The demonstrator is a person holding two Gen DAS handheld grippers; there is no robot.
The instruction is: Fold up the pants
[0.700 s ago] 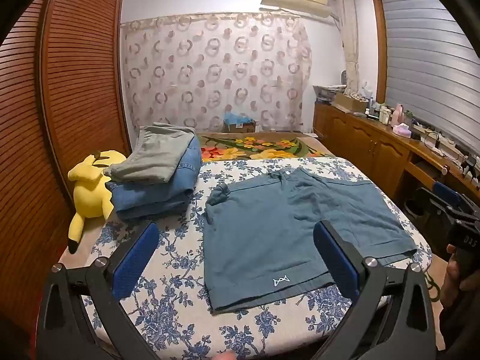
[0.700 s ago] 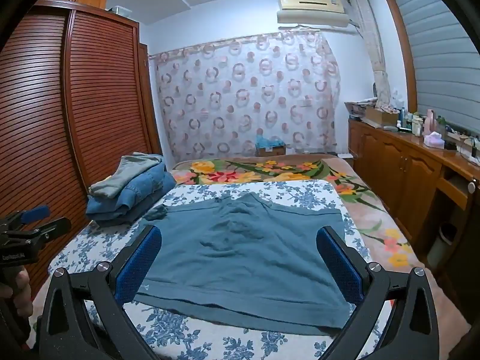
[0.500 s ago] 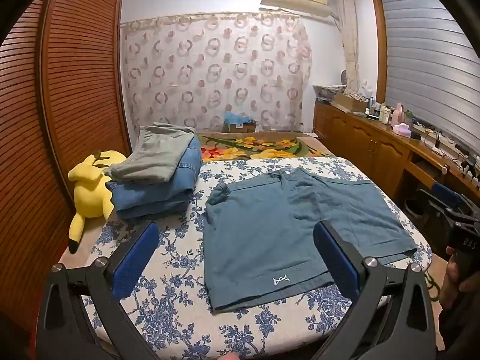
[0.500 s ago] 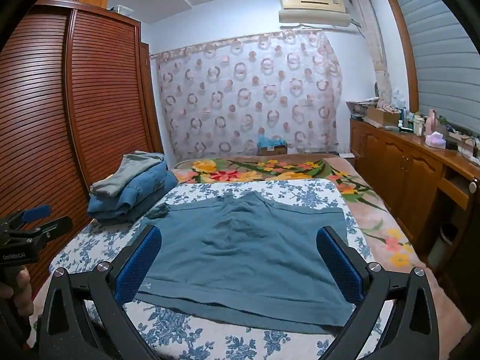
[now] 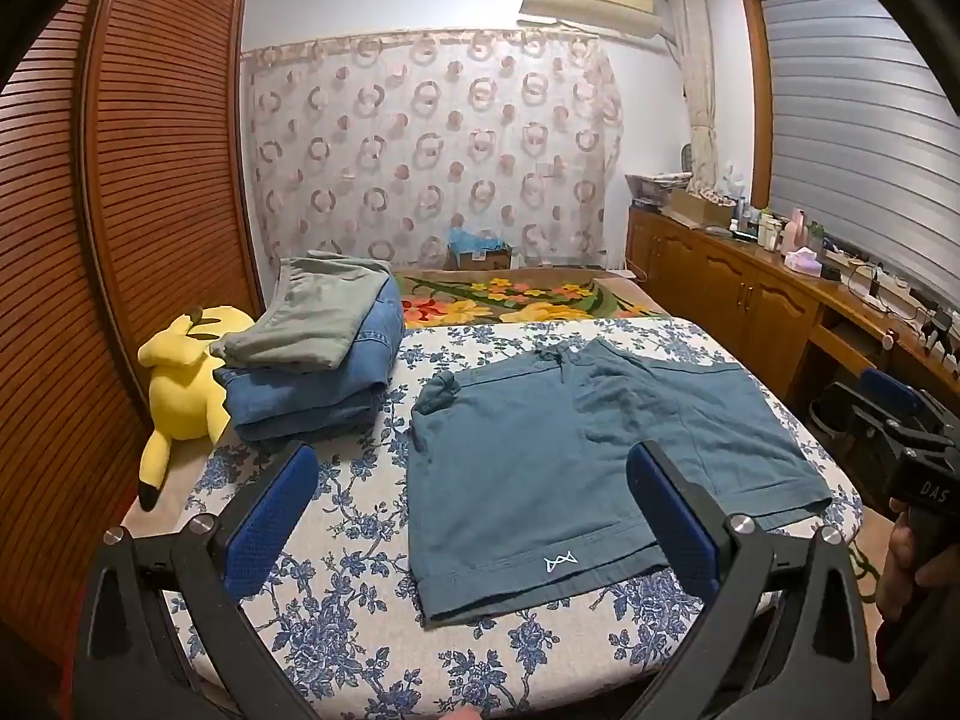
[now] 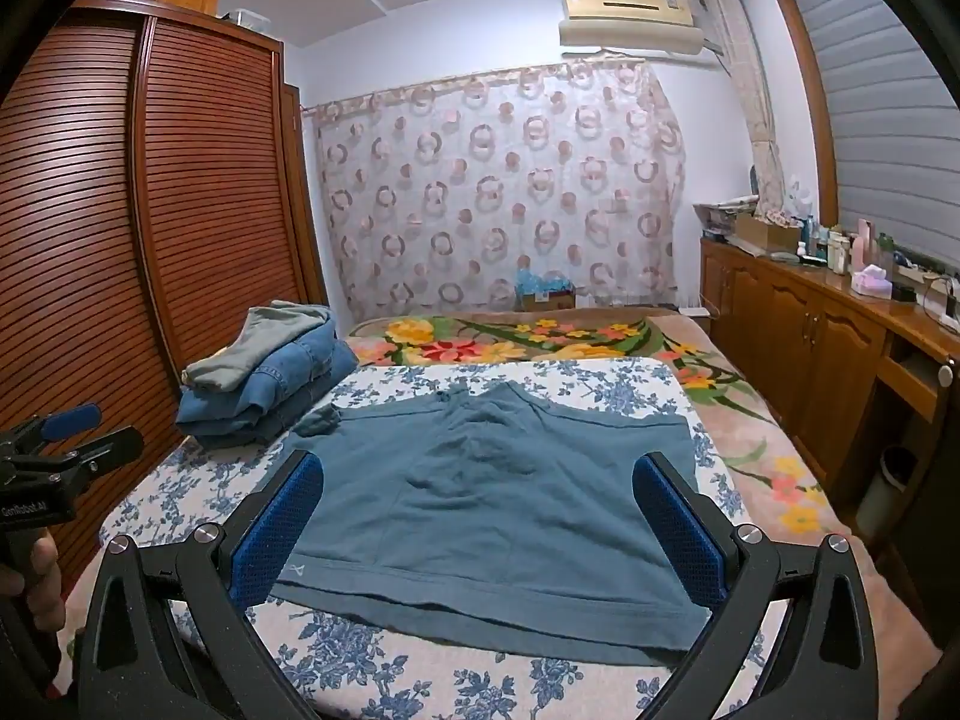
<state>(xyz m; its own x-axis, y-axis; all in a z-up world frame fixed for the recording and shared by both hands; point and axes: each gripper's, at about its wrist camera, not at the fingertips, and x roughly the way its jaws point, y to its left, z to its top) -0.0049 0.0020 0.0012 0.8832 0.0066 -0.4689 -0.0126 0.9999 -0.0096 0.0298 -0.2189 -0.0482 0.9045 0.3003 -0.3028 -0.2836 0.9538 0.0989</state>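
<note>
Both claws are wide open and hold nothing. The left claw hangs just over the near edge of the bed. The right claw does the same.

The shorts lie spread flat on the blue flower sheet, right in front of both claws and a little below them. The leg ends are closest. The waist, with its little string, is at the far side. So the shorts run longways away from the claws, and they are wider from side to side.

My guess is that no fold is made yet. The left claw looks nearer the left leg, the one with the small white mark. The right claw looks nearer the right leg.

Farther back on the left is a pile of folded clothes, well apart from the shorts. Behind all this is a flower blanket, then a curtain.

The left view shows a yellow plush toy beside the pile. The right view does not show it. The right view looks straight across the shorts. Each view also shows the other claw at its edge, with a hand around the handle.
</note>
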